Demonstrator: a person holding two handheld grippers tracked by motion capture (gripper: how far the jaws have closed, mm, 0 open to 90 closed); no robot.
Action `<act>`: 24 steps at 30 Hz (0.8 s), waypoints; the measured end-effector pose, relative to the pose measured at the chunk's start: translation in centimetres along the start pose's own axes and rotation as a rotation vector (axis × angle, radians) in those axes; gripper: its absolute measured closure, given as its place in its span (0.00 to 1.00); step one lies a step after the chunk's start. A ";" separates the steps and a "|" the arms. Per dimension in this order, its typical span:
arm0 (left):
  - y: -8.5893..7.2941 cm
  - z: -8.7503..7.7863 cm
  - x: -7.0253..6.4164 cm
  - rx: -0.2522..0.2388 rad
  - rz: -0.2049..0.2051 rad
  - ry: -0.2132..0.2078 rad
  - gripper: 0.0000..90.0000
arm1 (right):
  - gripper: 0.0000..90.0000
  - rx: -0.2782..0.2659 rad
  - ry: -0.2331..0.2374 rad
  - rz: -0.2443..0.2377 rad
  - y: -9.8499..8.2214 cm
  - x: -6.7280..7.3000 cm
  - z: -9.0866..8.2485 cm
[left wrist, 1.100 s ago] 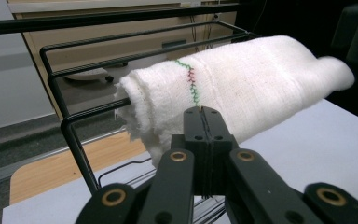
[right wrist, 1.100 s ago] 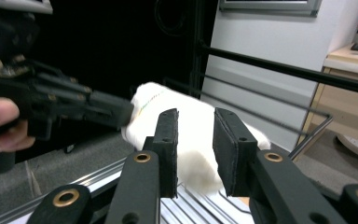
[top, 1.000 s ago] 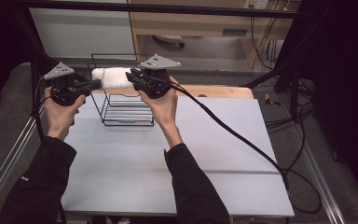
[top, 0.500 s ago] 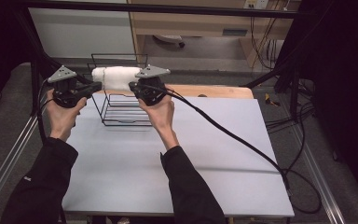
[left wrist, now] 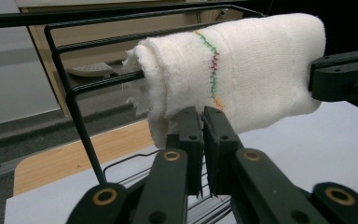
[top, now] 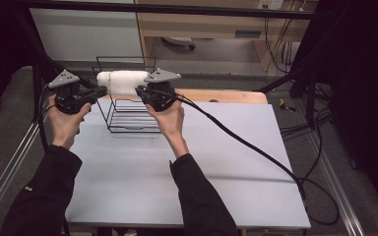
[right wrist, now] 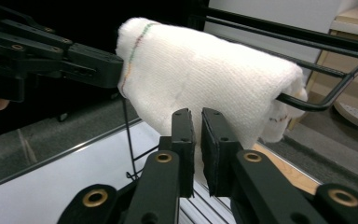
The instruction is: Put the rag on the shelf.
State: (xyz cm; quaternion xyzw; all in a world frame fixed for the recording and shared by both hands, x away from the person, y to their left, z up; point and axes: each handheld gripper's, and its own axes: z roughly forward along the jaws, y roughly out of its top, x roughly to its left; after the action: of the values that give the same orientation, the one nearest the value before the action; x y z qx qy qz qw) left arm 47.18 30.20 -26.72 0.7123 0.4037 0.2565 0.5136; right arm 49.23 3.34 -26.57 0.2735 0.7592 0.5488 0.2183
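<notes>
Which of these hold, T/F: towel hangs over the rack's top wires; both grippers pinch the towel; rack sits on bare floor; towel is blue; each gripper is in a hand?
1. The white towel hangs over the top wires of the black wire rack. True.
2. The left gripper and the right gripper each pinch the towel's lower edge. True.
3. The rack sits on bare floor. False: it stands on the table.
4. The towel is blue. False: it is white, with a coloured stitch line.
5. Each gripper is held in a hand. True.
</notes>
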 end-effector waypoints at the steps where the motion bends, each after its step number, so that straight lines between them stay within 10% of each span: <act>1: 0.0 -0.1 0.0 0.005 0.003 -0.002 0.91 | 0.90 0.000 0.004 -0.001 0.1 0.1 -0.2; 24: -3.8 -2.9 -0.5 0.090 0.007 -0.016 0.41 | 0.41 0.048 0.035 0.065 -1.2 -1.3 -5.6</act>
State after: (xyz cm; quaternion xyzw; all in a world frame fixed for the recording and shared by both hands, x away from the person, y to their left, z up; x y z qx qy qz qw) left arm 43.44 31.82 -29.27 0.7382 0.4083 0.2340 0.4833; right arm 46.45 -1.75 -26.02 0.2937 0.7665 0.5418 0.1806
